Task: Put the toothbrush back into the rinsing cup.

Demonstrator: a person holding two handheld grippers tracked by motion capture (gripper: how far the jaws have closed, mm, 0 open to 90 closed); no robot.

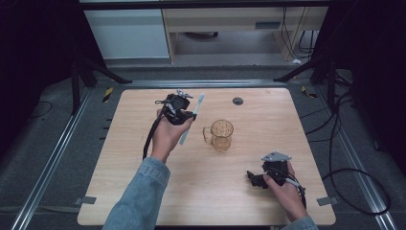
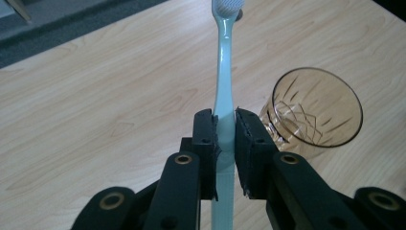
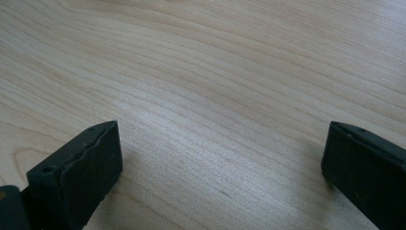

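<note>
On wood table [image 1: 143,143] | left gripper [image 2: 225,139] clamps slim toothbrush [image 2: 223,81] | right gripper [image 3: 220,158] wide

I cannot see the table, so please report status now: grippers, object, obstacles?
Left gripper shut on pale blue plastic toothbrush. Right gripper open, empty. Amber glass mug upright, unobstructed.

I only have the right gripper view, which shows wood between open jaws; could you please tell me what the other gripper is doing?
Observer: The left gripper is shut on a pale toothbrush, gripped along its handle.
Operator: Thank you. Is anything else on the table?
Observer: Yes, an amber glass mug stands upright near the middle of the table, beside the toothbrush.
Operator: And where is my gripper?
Observer: The right gripper sits low at the table's near right side, apart from the mug.
</note>
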